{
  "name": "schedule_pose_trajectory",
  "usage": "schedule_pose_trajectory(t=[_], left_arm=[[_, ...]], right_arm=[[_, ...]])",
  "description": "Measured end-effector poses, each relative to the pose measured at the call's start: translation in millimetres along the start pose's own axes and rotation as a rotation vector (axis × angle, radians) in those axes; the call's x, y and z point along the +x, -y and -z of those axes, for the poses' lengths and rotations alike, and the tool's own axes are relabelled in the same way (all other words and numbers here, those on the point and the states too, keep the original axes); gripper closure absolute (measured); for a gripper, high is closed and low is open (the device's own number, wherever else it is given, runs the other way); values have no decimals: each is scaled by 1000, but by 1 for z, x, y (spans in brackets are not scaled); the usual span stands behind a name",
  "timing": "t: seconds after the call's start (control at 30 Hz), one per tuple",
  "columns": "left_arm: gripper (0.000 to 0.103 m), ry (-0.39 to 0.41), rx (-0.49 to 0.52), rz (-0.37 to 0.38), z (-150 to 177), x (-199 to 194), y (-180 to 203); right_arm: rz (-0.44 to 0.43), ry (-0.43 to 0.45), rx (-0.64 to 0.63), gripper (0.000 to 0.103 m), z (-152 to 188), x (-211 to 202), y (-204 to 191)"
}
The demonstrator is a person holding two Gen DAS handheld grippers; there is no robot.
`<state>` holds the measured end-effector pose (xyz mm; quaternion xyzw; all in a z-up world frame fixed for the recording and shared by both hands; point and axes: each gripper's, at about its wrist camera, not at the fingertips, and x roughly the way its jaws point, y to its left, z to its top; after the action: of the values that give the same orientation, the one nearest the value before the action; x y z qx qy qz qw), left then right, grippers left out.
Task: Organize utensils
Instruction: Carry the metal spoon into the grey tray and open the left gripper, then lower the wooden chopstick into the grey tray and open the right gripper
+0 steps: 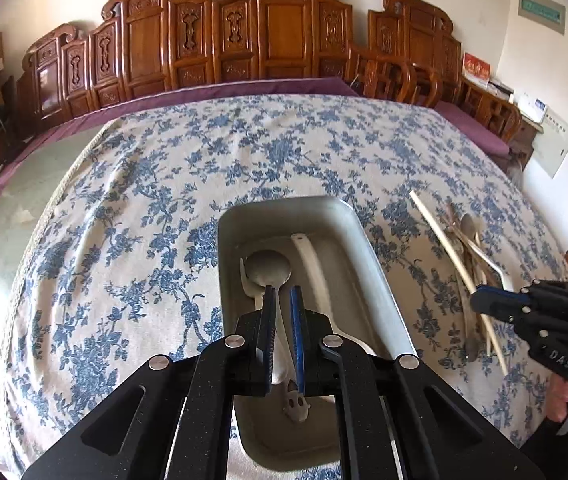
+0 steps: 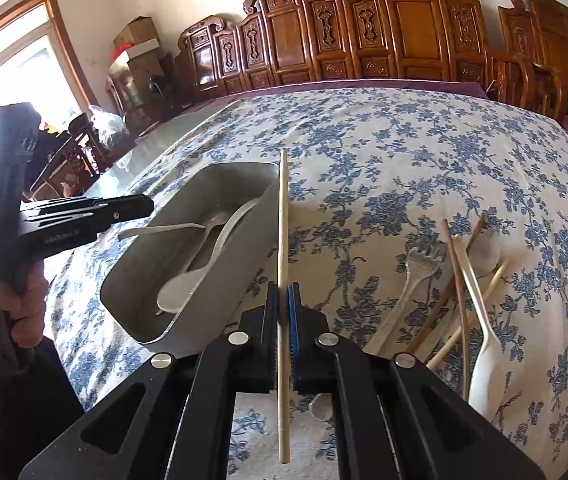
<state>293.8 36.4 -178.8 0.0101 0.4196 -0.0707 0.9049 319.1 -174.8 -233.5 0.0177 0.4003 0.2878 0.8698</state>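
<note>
The right gripper [image 2: 282, 300] pinched a pale wooden chopstick [image 2: 282, 216]. The left gripper [image 1: 282, 308] stood nearly closed, empty, hiding spoon handles in the grey rectangular tray [image 1: 368, 248] at 6 o'clock.

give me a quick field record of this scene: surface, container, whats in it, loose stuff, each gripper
surface: table with blue floral cloth
container: grey tray
in tray: spoon, white utensils
loose pile: fork, chopsticks and spoons, right of tray
left gripper: shut, empty, above tray
right gripper: shut on chopstick
</note>
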Motion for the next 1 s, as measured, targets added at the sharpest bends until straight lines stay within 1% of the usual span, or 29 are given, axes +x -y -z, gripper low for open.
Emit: schedule_pose_trajectory(t=[0.13, 0.27, 0.33, 0.37, 0.4, 0.57, 0.63, 0.8, 1.0], left_arm=[[96, 14, 2, -6, 2, -9, -2], [96, 29, -2, -6, 5, -19, -5], [94, 36, -3, -11, 6, -23, -7], [89, 41, -2, -17, 6, -26, -8], [86, 46, -1, -22, 7, -28, -9], [85, 60, -14, -26, 7, -31, -16], [82, 65, -17, -32, 7, -31, -19], [82, 62, -33, -33, 9, -29, -31], [82, 57, -45, -40, 13, -26, -45]], right_arm=[[-12, 9, 0, 97, -1, -5, -10], [-37, 39, -5, 97, -6, -16, -23], [-48, 53, -11, 97, -10, -20, -31], [-53, 58, -15, 97, -11, -21, -35], [-53, 62, -19, 97, -13, -22, -38], [-46, 65, -26, 97, -25, -19, -51], [-41, 64, -29, 97, -30, -15, -56], [-56, 57, 1, 97, -44, 0, -65], [-81, 25, 56, 97, -58, 35, -73]])
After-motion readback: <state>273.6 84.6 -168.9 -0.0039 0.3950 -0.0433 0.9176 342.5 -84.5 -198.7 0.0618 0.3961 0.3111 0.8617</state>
